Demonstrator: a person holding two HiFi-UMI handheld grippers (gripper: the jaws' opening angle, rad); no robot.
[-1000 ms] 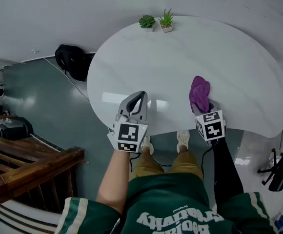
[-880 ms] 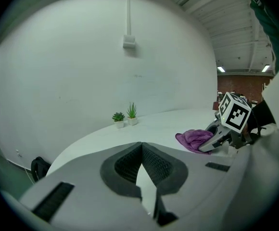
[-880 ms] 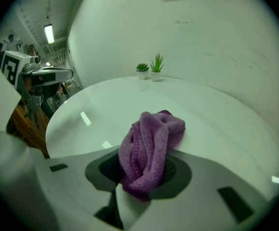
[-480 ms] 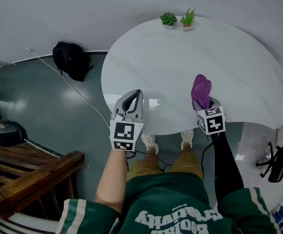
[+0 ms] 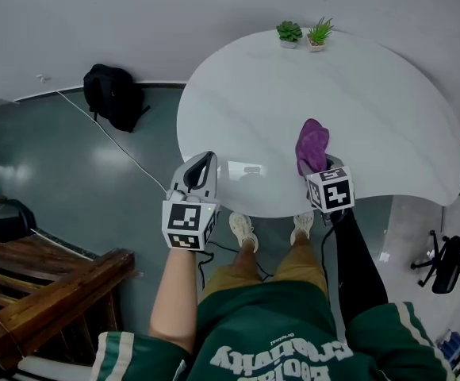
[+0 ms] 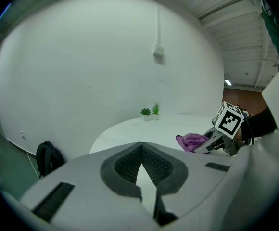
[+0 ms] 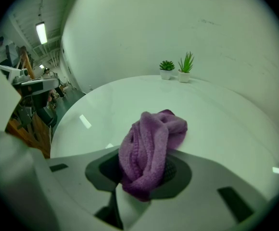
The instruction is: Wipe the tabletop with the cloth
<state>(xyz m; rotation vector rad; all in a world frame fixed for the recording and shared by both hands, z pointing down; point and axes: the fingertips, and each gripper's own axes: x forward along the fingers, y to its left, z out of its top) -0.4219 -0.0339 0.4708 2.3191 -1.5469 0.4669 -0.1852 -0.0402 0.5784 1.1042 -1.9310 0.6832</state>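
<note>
Purple fleece cloth [image 5: 312, 144] sits a little further left on the white counter [image 5: 389, 94] than a second ago, carried there by the right gripper [image 5: 319, 167]. The left gripper [image 5: 205, 162] has also drifted left: earlier it hung over the counter's near part, and now it hovers at the near left rim, with grey floor [image 5: 71, 165] under its body. The head view has swung too, so the counter now lies more to the right of it.

Two small pots stand side by side at the counter's far edge. One pot [image 5: 289, 43] holds a low rosette succulent, the other [image 5: 316, 46] a taller spiky plant.

The cloth is bunched into a rumpled, twisted wad (nubbly pile, no flat part showing). Its lower end is clamped between the right gripper's fingers [image 7: 178, 170] and its upper folds spill forward over the counter's near part. The left gripper's fingers [image 6: 125, 165] are closed together at their tips with nothing between them. A black backpack [image 5: 113, 98] lies on the floor, well apart from the counter.
</note>
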